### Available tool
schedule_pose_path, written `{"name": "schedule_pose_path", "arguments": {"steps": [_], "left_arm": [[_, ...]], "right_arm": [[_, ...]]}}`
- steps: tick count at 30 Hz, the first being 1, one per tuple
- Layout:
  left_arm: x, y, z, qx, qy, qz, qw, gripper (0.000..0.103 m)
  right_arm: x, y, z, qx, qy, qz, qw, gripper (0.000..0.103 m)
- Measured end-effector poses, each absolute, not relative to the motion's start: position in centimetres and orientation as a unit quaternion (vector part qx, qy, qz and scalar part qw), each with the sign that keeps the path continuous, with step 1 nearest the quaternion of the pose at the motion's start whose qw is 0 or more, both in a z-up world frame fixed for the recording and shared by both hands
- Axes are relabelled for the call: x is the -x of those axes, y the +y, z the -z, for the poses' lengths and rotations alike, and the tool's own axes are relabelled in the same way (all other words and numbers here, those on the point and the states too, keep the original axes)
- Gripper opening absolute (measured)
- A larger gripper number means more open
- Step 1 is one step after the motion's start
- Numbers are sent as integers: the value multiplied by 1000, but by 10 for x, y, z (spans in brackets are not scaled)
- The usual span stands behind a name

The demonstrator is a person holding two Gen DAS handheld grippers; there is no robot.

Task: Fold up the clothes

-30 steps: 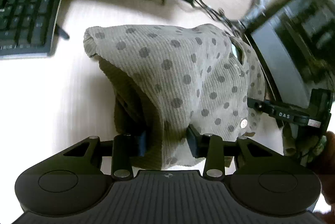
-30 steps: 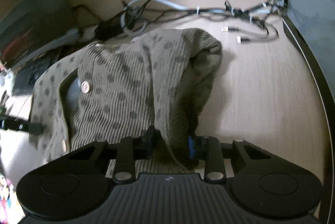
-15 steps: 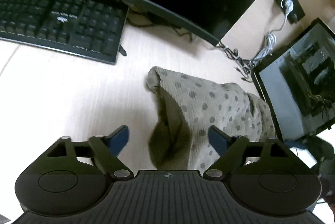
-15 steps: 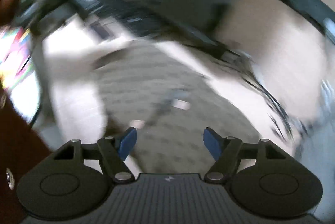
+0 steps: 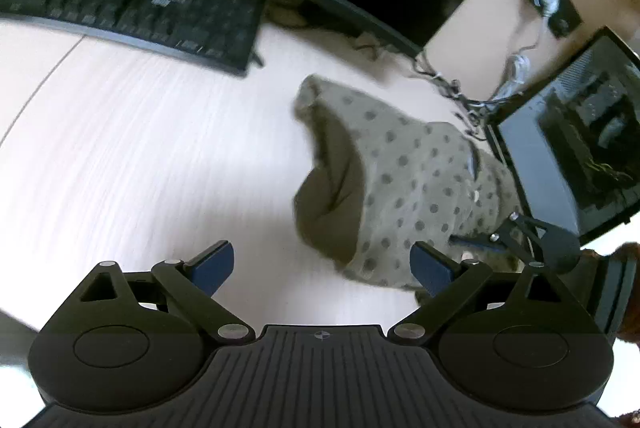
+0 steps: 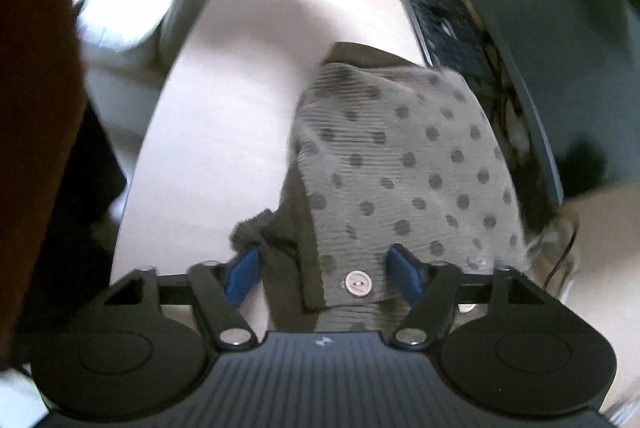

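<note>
The polka-dot cardigan point(image 5: 404, 180) lies in a soft heap on the pale desk point(image 5: 140, 156), just right of the black keyboard point(image 5: 132, 0) and reaching away from it toward the dark screen point(image 5: 576, 148) propped at the desk's far side. It is a light ribbed knit, limp and a little stretchy, so it should sag and slide out of any fold unless it is taken by a firm edge; the buttoned placket near the white button point(image 6: 358, 284) or the hem corner looks like the best hold. The left gripper point(image 5: 322, 264) hangs over bare desk, on the cardigan's keyboard side, its jaws spreading wide with nothing between them. A second ago it was clamped on a bunched fold and much closer to the cloth; now it has let go and pulled back. The right gripper point(image 6: 324, 274) has swung round to the button edge and its jaws are closing with cloth between them, though through the blur I cannot tell whether the pads press yet.
</note>
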State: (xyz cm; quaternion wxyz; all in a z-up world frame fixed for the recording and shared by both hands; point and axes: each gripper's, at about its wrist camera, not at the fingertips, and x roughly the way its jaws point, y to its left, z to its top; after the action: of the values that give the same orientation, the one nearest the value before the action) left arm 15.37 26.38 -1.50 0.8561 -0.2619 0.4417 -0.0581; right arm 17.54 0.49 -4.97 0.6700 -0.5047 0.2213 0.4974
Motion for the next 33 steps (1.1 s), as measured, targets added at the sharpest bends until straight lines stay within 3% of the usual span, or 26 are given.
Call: {"name": "schedule_pose_path", "arguments": {"steps": [4,10,12,15,20,25,29,31,33], "left_arm": [[-153,270,21,272,450,46,849,98],[-159,272,21,286,449,49,845,98],[-163,271,21,286,449,56,845,98],[-169,266,18,286,445,66,846,98],[-181,255,6,293,432,105,846,98],[-207,240,-13,295,405,179,847,98],[-233,221,-23,289,378,234,848,98],[-247,212,-25,287,363,254,849,99],[-263,206,-19,289,345,243,859,100]], "right_arm": [[-228,-11,9,288,336,-477,759,17],[-284,-54,-59,49,340,-435,832,16],[-283,-51,-64,73,310,-424,848,16],[-253,-23,-40,221,241,-406,853,16],[-207,8,33,339,243,-420,806,18],[-192,5,39,319,253,-422,810,48],[-203,-37,-8,220,276,-418,837,64],[-216,-63,-30,166,279,-403,856,81],[-234,-90,-45,98,283,-376,877,86]]}}
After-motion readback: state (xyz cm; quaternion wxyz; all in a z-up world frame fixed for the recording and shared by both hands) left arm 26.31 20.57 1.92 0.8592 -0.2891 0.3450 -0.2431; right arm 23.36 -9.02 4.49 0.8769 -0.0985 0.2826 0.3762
